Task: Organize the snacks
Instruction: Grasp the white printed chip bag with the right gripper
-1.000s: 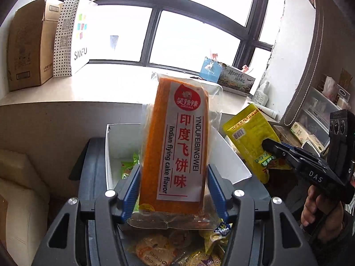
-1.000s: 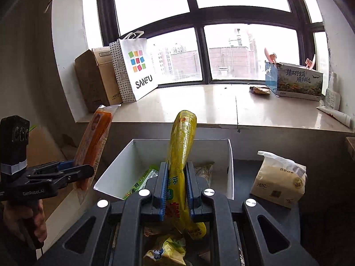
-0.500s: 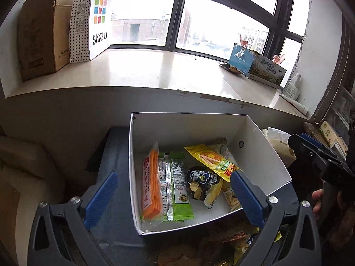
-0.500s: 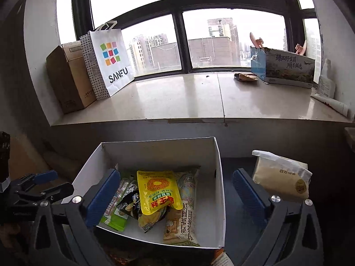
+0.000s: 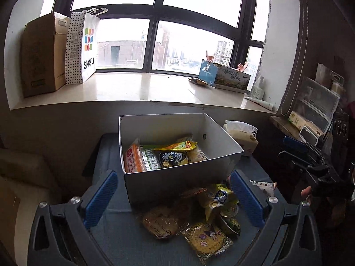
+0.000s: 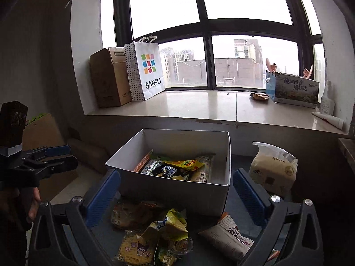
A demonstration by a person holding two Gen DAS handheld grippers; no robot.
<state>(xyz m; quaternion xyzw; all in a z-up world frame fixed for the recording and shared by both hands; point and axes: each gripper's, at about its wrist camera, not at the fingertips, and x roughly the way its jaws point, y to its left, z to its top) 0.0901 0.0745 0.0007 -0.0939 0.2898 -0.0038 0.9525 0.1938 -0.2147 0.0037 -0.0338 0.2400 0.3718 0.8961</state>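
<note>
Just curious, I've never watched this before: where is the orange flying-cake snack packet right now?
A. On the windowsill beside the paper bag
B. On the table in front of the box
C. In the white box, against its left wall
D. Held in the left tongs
C: the orange packet stands on edge inside the white box along its left wall, and the left tongs are open and hold nothing.

A white open box (image 5: 177, 177) stands on the dark tabletop (image 5: 111, 228) and holds an orange packet (image 5: 132, 158) on its edge at the left wall, green, black and yellow packets (image 5: 177, 146) beside it, while loose snack packets (image 5: 206, 226) lie in a pile just before the box.
</note>
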